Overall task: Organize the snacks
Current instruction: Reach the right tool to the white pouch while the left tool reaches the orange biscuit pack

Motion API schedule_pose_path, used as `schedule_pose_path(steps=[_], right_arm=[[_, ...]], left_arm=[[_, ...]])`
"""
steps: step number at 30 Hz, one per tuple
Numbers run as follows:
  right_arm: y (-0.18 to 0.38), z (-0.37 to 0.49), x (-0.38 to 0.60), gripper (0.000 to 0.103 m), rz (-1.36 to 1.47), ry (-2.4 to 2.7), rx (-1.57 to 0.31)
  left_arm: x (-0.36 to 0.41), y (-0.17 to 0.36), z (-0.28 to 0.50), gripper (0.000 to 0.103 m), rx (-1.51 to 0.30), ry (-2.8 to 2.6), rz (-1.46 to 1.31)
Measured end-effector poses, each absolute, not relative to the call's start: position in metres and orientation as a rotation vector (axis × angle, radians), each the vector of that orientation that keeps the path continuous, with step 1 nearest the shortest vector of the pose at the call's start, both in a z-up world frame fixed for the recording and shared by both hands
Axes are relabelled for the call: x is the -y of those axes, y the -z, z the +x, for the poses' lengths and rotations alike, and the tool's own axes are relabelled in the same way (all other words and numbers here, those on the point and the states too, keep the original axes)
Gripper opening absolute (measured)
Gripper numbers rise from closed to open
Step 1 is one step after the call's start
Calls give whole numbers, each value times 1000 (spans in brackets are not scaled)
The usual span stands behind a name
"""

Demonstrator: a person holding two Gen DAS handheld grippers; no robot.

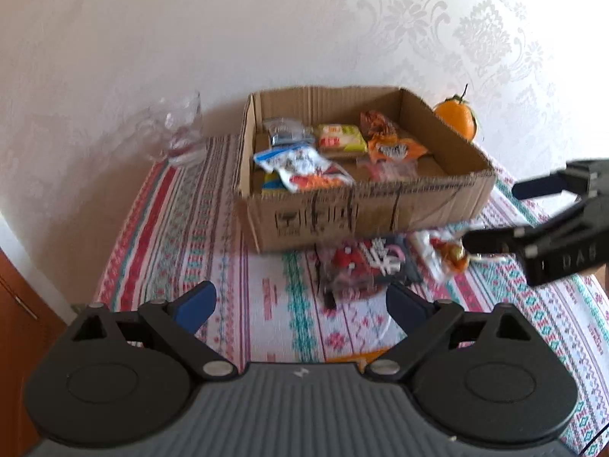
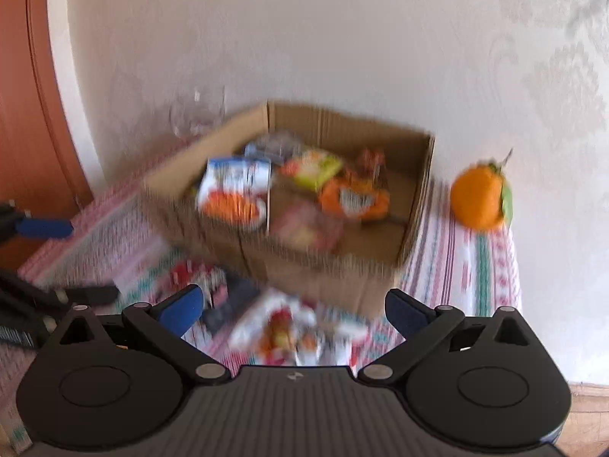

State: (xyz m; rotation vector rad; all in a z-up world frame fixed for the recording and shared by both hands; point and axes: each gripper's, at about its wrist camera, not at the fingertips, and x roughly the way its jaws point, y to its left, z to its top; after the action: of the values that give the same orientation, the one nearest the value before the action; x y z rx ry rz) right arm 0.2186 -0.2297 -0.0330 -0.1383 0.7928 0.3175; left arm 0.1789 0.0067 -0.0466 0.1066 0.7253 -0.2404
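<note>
Snacks in cardboard box, patterned tablecloth, seemingly damask wallpaper

A brown cardboard box sits on a red-and-teal striped cloth beside an orange fruit.

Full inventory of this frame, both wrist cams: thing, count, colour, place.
cardboard box: 1, brown, open, mid-table by the wall
snack packets in box: about six, mixed colours; exact count blurred
dark red-and-white packet: 1, on the cloth in front of the box
white-and-orange packet: 1, on the cloth beside it
orange fruit: 1, with leaf, right of the box
glass: 1, clear, left of the box
tablecloth: 1, red, teal and white pattern
left tool: open, empty
right tool: open, empty
</note>
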Motion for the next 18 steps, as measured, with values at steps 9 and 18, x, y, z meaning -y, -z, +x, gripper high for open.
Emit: schedule_pose_path(steps=[9,18], right_arm=[[61,238,230,103,-182,-410,-830],[77,241,226,103,-183,-469,-910]], left_arm=[[-6,46,169,96,-741,240,86],[-10,51,168,96,-770,228,82]])
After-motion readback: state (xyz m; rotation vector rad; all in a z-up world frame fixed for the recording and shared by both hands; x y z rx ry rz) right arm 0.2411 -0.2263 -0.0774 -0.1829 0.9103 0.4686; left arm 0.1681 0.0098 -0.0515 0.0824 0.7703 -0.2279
